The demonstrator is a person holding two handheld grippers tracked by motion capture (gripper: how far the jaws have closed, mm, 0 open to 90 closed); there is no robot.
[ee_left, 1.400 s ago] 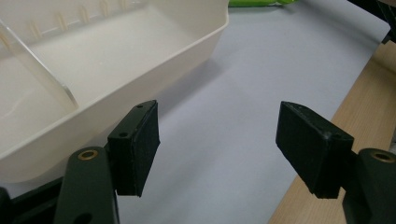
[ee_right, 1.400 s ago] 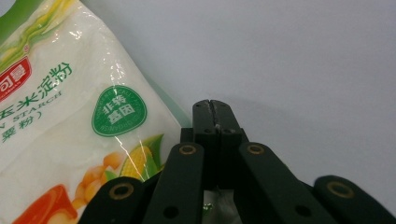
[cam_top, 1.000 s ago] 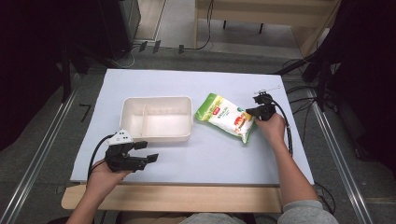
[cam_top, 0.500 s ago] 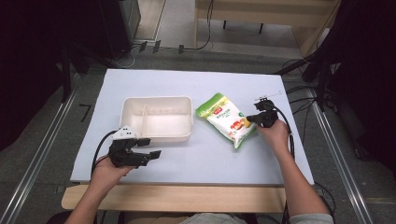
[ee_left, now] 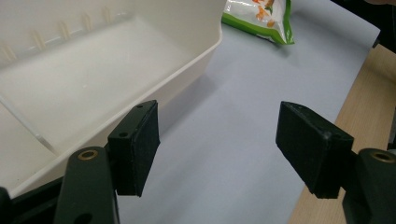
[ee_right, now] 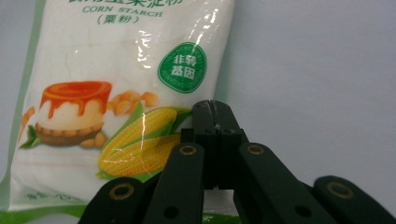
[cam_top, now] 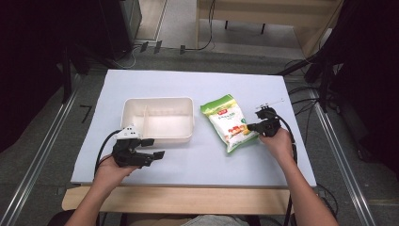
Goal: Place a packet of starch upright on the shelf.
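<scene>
Your right gripper (cam_top: 254,126) has its jaws fully closed, pinching the lower right edge of the corn starch bag (cam_top: 228,121); in the right gripper view the two black jaws meet with no gap just over the printed corn cob, at the bag (ee_right: 116,93) border, so I judge the film is clamped between them, though the pinched strip itself is hidden

Change over the last second: the bag has slid toward you and to the right, and its long axis has swung, so the top seam now points more toward the white tray (cam_top: 158,100) and the bottom seam toward your right hand (cam_top: 277,143). It still lies flat on the pale blue table cover (cam_top: 197,160), just beside the tray, not touching it, and no part of it is lifted that I can see

Your left gripper (cam_top: 151,148) has drawn back toward you, to the tray's near left corner, jaws wide apart and holding nothing; the left gripper view shows the tray (ee_left: 93,70) wall beside one pad (ee_left: 140,140) and bare cover between the two

Reading: this looks like a drag to reorient, not yet a lift. The tray is empty and divided, so the likely intent is to put the bag in. A pinch on one thin edge may let the bag swing or slip when raised; expect sag
</scene>
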